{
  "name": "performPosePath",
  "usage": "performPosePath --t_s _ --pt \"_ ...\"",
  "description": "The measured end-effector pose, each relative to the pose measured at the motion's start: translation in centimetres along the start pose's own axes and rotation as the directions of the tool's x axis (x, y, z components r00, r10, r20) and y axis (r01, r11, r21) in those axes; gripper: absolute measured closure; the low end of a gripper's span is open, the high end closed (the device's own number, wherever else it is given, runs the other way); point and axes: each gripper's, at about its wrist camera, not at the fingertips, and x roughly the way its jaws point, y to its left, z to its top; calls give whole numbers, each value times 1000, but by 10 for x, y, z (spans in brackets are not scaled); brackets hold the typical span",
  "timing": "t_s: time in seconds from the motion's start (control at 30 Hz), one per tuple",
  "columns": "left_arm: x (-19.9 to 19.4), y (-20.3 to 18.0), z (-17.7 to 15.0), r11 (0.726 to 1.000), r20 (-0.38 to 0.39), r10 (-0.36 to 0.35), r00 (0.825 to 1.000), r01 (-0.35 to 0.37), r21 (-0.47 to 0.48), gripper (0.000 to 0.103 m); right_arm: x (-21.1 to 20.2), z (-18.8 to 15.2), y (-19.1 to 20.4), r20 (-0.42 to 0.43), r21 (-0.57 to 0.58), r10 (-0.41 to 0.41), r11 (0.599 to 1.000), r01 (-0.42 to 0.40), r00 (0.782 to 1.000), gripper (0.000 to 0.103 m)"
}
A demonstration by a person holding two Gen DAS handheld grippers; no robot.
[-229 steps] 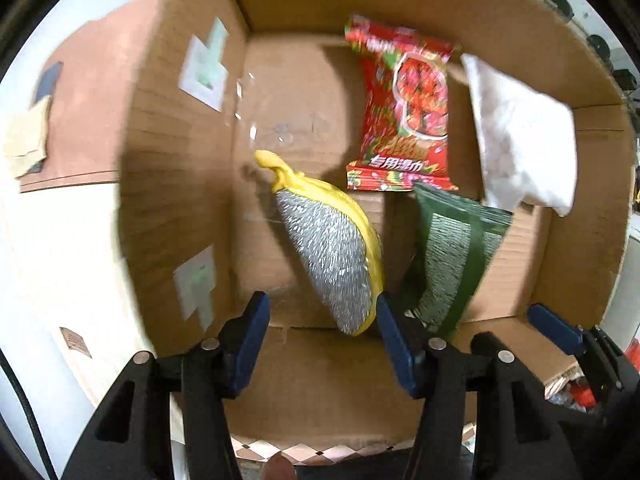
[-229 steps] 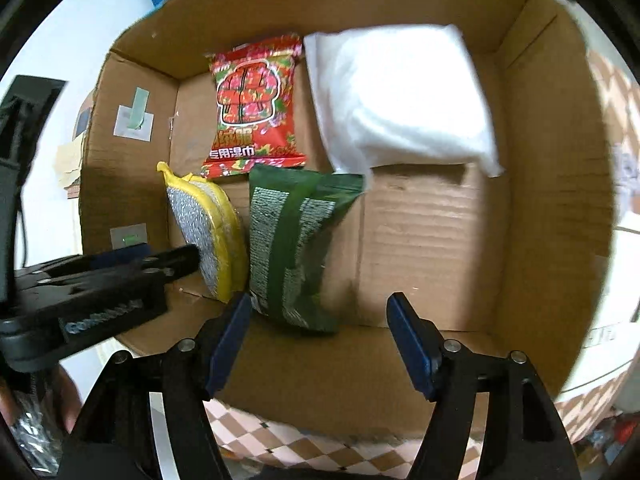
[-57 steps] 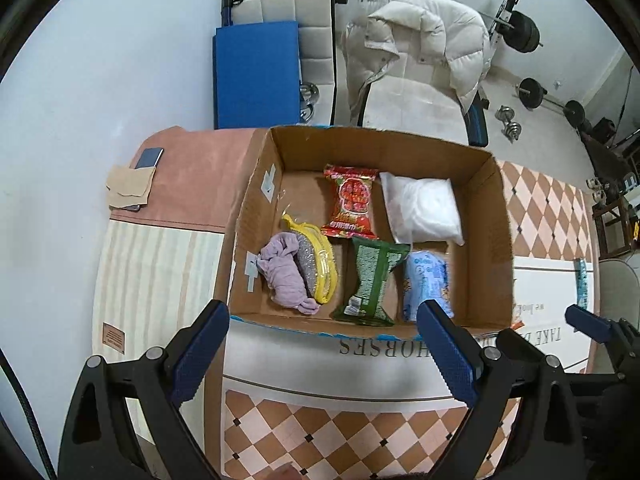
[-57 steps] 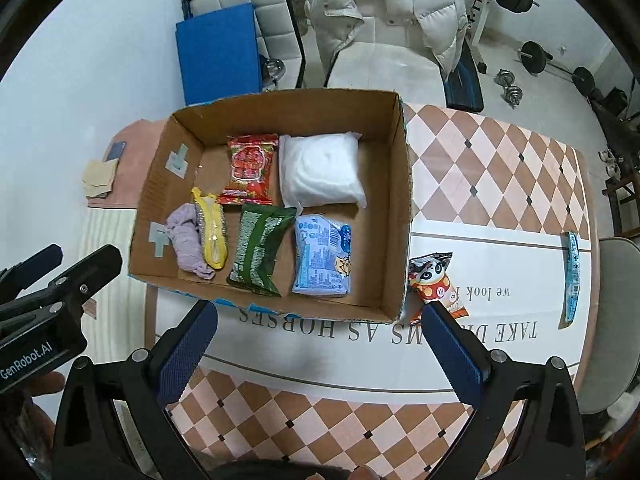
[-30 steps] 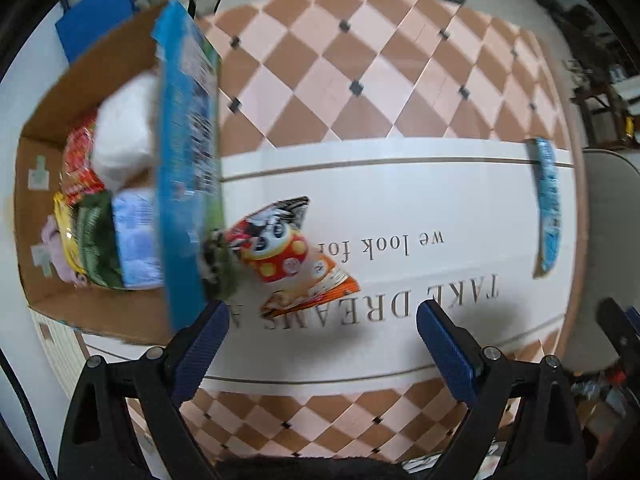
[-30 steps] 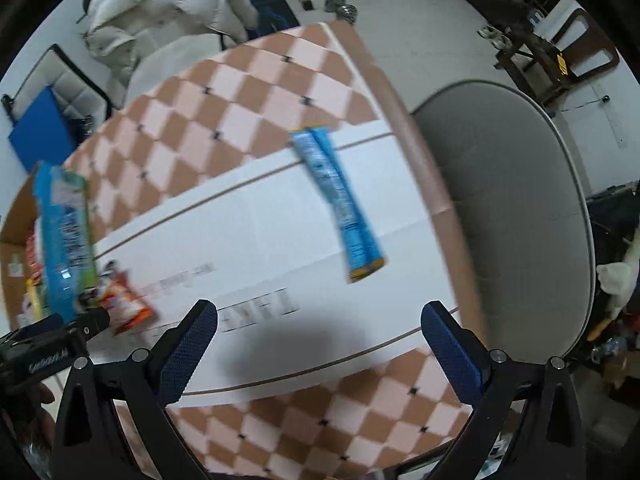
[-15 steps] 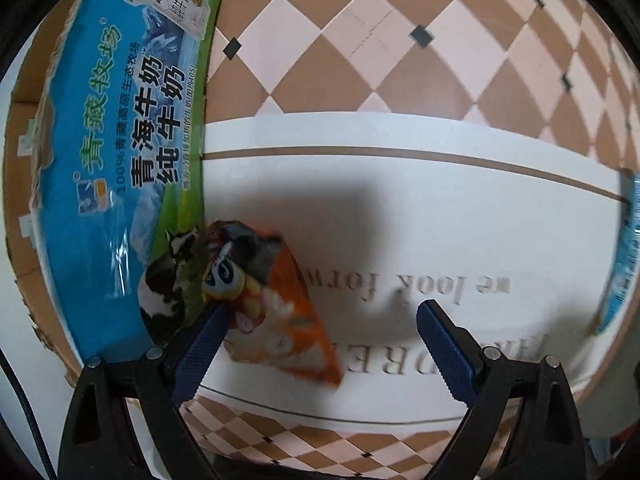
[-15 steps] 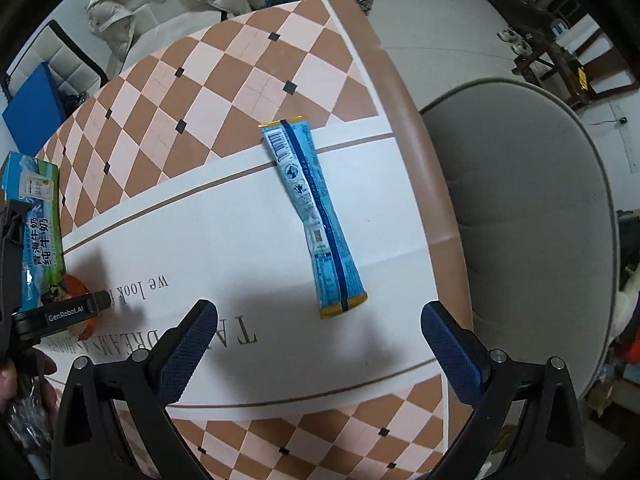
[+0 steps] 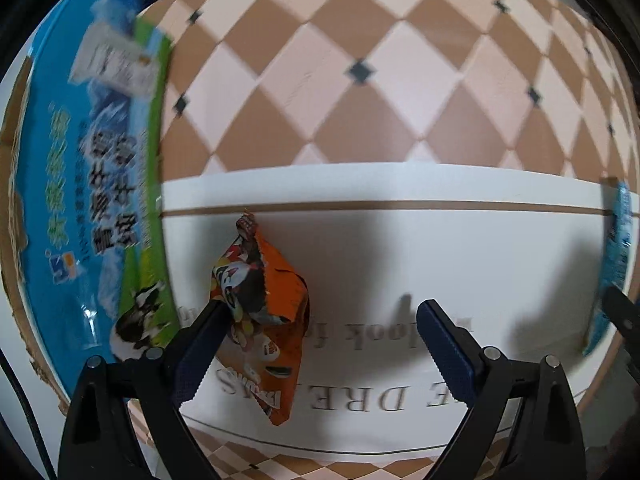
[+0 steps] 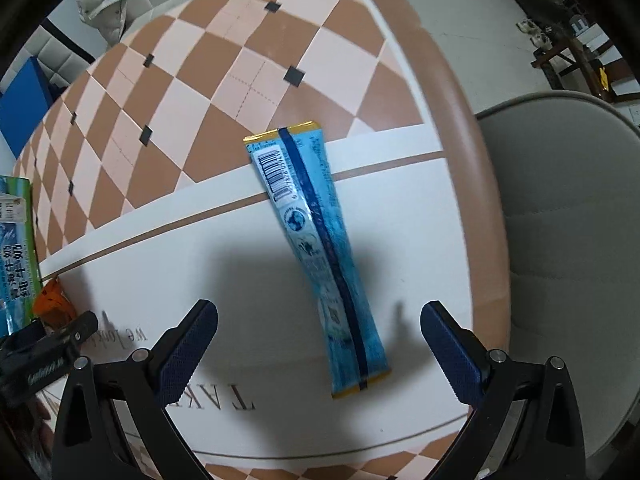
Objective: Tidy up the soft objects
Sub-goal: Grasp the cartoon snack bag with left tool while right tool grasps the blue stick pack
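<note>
Left wrist view: left gripper [image 9: 320, 332], spread wide, has dropped onto the orange snack bag [image 9: 266, 312], seemingly touching one finger; right gripper [image 10: 318, 334], likewise spread, nears the blue stick pack [image 10: 320, 248].

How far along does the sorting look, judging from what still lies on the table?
Nothing is held. The left gripper, jaws open, is at the orange snack bag beside the box. The right gripper, also open, hovers over the long blue packet. Both remain on the table.

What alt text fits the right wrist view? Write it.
A long blue foil sachet lies flat on the white-and-checkered tablecloth, between the open jaws of the right gripper. An orange snack packet and the left gripper sit at far left.
</note>
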Motion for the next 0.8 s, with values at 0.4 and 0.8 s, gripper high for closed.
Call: performPosePath --t_s 0.4,0.8 --pt "-36 -1 -6 985 71 72 995 -82 150 7 17 0 19 -71 -21 -4 1000 2 997 77" --pt "42 1 -3 984 -168 -76 983 102 149 16 19 -42 29 -150 5 85 996 -85 985 79"
